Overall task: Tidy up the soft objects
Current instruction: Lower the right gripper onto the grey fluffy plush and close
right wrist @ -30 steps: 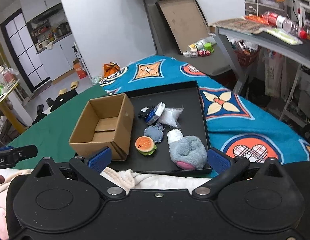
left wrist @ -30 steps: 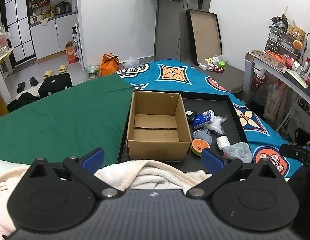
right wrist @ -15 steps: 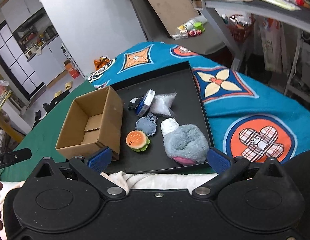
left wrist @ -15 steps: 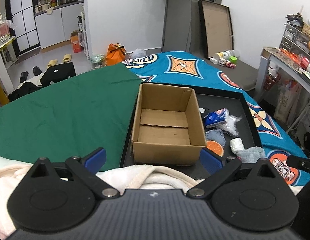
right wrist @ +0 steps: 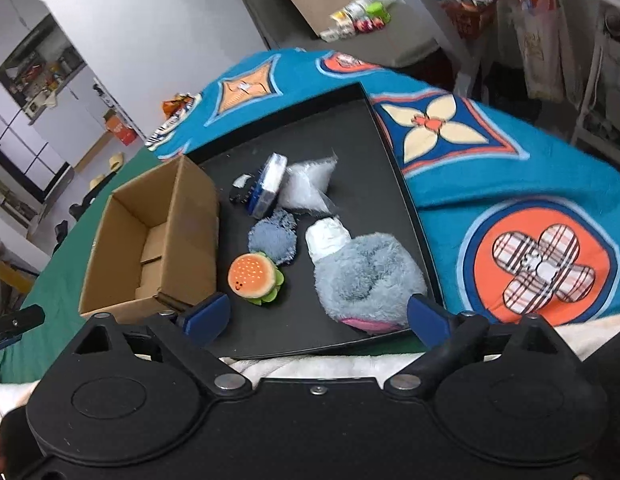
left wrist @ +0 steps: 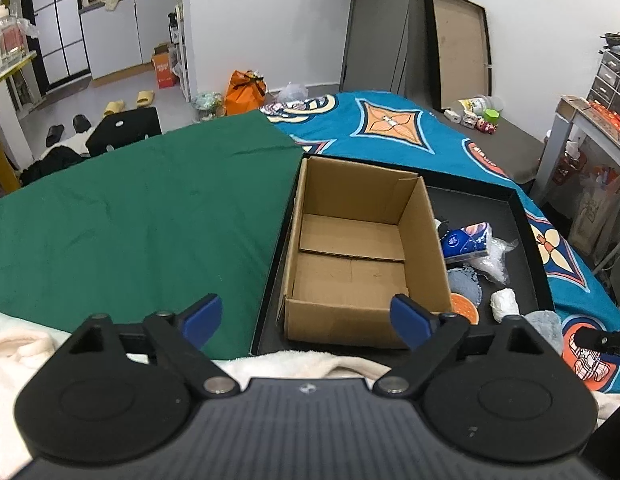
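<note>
An open, empty cardboard box (right wrist: 150, 240) stands at nine o'clock; a burger toy (right wrist: 254, 276) lies centre, a grey fluffy slipper (right wrist: 370, 276) at three.

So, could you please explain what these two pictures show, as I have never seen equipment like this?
No robot arm here: a person holds a two-finger gripper in each hand, each carrying a camera looking along its blue-padded fingers. One picture is from the left gripper, the other from the right gripper. Both have jaws apart, just starting to close, with nothing between them.

On the bed lies a black tray. In it stand an empty cardboard box and, beside it, soft things: a burger plush, a grey fluffy slipper, a blue tissue pack, a round blue pad, a white roll and a clear bag.
</note>
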The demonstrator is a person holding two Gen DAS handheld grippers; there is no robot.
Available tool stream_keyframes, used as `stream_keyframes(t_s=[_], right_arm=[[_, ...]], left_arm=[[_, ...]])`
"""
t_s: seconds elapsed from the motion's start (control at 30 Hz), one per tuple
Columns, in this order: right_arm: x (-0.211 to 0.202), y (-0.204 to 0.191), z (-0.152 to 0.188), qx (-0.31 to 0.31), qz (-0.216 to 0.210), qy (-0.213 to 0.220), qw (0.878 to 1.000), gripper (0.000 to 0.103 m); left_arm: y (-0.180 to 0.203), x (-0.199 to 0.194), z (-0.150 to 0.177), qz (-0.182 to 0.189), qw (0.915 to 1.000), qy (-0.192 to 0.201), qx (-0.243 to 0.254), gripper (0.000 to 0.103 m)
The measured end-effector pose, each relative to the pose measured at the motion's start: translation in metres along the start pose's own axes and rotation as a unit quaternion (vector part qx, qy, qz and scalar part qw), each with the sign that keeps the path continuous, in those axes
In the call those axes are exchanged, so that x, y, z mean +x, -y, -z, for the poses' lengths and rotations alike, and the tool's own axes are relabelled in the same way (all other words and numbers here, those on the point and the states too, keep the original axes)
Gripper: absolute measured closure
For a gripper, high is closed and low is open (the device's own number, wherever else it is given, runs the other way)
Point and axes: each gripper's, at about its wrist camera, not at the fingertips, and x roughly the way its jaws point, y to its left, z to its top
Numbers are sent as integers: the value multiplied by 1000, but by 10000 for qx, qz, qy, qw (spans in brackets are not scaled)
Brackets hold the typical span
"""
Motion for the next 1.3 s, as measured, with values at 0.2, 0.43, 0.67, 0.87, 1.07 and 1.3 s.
stream_keyframes(t_s=[0.2, 0.43, 0.67, 0.87, 1.07, 1.3], right_arm=[[22, 5, -6, 331, 144, -175, 9992, 9], [49, 16, -12, 672, 449, -422, 9958, 11], [76, 17, -13, 735, 694, -701, 9924, 11], [94, 15, -13, 695, 833, -857, 9904, 9], [111, 14, -10, 610, 882, -1023, 9890, 10], [109, 10, -10, 489, 798, -873, 9918, 23]], left_arm=[[-9, 21, -10, -14, 9998, -171, -137, 28], [-11, 47, -13, -27, 9991, -380, -160, 36], [-9, 80, -15, -37, 9978, -646, -103, 43], [-8, 101, -16, -62, 9958, -913, -73, 46], [-8, 114, -15, -88, 9936, -1123, -113, 54], [-8, 119, -12, -115, 9921, -1236, -182, 78]])
